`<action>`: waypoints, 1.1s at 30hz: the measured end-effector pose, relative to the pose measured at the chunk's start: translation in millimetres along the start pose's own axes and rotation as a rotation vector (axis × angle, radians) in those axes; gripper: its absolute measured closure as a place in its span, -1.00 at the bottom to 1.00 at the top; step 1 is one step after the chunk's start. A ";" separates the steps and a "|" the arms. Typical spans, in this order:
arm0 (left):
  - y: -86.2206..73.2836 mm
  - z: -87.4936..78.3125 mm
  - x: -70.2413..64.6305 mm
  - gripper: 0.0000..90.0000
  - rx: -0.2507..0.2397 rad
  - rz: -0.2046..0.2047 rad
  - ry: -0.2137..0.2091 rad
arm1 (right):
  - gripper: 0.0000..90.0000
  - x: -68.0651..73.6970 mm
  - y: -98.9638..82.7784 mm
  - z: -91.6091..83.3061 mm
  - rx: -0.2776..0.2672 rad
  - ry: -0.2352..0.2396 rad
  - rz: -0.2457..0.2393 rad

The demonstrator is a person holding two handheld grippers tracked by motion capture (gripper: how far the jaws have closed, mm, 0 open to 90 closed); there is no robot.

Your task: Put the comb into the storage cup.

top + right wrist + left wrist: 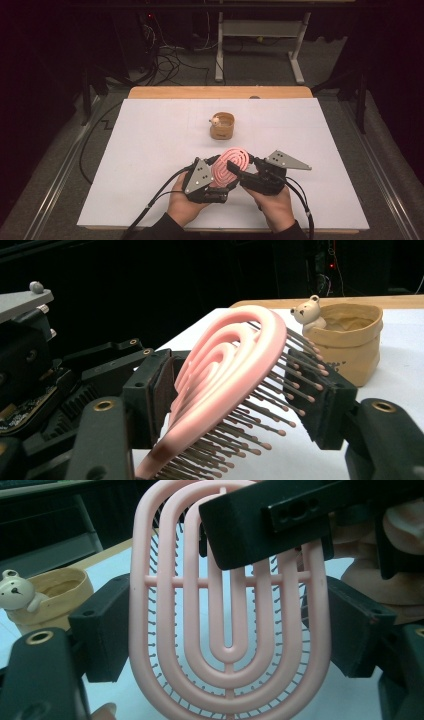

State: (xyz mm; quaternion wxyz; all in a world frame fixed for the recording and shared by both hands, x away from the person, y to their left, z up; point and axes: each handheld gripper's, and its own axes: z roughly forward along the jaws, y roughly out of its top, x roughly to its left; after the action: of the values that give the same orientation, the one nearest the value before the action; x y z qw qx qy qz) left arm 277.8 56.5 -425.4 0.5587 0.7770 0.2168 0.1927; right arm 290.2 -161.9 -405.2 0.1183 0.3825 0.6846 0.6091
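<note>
Both hands come in low from the near edge, side by side and close together, each wrapped around the body of its tool, the left gripper [216, 172] angled up and to the right, the right gripper [239, 169] angled up and to the left so the two meet nose to nose. The left one's fingers [102, 630] clamp the sides of the pink brush [231, 164]. The right one's fingers [150, 395] straddle its head, one on the back, one against the bristle tips.
</note>
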 end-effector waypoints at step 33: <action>3.5 -2.2 -3.1 -0.60 -0.013 0.030 0.020 | 0.21 2.2 7.9 -3.2 0.018 0.056 0.118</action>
State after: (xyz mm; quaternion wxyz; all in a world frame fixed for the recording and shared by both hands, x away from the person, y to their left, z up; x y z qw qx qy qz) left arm 274.5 55.6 -421.6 0.5586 0.7747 0.2091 0.2102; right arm 289.7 -163.1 -396.5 0.0595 0.4062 0.6693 0.6193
